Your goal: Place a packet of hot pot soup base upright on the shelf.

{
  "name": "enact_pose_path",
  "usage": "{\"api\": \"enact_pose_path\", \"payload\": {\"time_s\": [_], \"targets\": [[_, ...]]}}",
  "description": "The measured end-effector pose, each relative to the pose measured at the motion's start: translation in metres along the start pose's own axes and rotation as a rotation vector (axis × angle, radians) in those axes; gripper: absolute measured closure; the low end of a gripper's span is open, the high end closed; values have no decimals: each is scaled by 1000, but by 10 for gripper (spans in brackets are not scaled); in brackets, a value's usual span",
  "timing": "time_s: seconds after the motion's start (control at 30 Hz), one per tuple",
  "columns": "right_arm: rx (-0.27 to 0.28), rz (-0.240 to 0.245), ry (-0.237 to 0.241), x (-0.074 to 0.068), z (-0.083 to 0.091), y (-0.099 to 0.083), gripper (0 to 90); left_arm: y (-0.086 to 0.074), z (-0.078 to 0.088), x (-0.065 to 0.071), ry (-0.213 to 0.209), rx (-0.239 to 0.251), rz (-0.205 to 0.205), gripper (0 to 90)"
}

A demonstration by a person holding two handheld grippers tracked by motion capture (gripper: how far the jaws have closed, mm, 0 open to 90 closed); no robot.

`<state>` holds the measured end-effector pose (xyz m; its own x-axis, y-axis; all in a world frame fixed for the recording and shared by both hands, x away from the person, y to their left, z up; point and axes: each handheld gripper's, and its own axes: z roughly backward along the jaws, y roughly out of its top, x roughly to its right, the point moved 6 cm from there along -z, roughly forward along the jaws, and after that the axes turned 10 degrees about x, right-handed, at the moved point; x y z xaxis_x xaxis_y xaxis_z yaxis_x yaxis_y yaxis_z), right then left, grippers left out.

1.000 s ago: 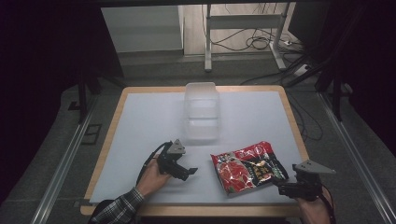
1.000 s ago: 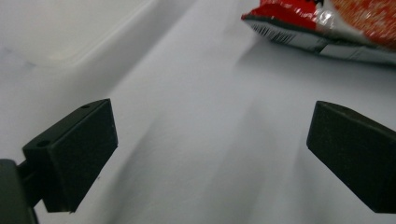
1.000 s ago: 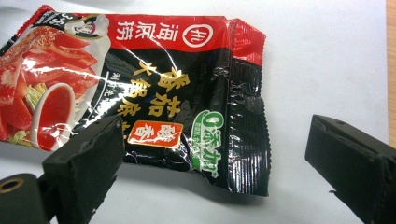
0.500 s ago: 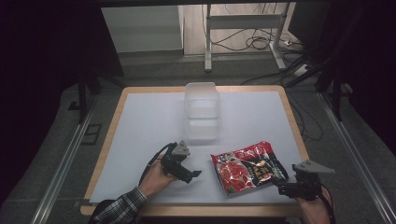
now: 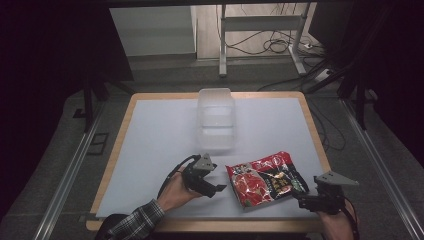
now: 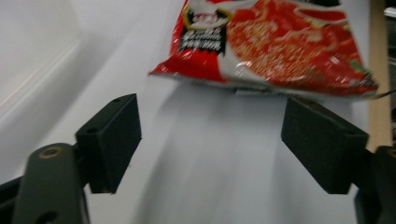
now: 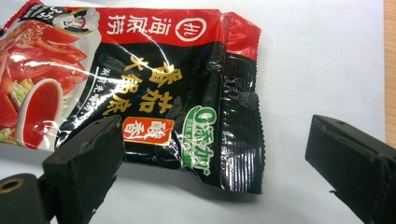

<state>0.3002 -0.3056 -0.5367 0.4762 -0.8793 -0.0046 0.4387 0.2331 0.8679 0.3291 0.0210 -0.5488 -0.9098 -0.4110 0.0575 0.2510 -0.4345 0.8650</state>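
Moved since the earlier frame: left claw (image 5: 216, 189), shifted toward the snack packet (image 5: 264, 179), jaws just closing, still apart, nothing between them. Right claw (image 5: 299, 198): jaws wide, empty, at the packet's black end. Counter (image 5: 150, 130): white mat, wooden edge. Clear plastic tub (image 5: 217, 119) behind. Dark room; cables on floor (image 5: 280, 45).

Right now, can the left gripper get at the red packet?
Probably yes: the left gripper has open jaws facing the red packet, with bare white mat between them and nothing in the way.
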Motion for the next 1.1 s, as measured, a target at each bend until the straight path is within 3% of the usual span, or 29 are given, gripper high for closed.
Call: {"api": "enact_pose_path", "payload": {"time_s": [0.17, 0.53, 0.83, 1.1], "targets": [[0, 3, -3, 0, 0, 0, 52, 9, -8, 9, -38, 33, 2, 330], [4, 8, -8, 1, 0, 1, 53, 19, -23, 23, -77, 48, -10, 547], [-7, 13, -14, 1, 0, 0, 53, 25, -41, 32, -114, 43, -12, 877], [-11, 15, -13, 1, 0, -1, 53, 21, -49, 32, -119, 37, -18, 900]]}}
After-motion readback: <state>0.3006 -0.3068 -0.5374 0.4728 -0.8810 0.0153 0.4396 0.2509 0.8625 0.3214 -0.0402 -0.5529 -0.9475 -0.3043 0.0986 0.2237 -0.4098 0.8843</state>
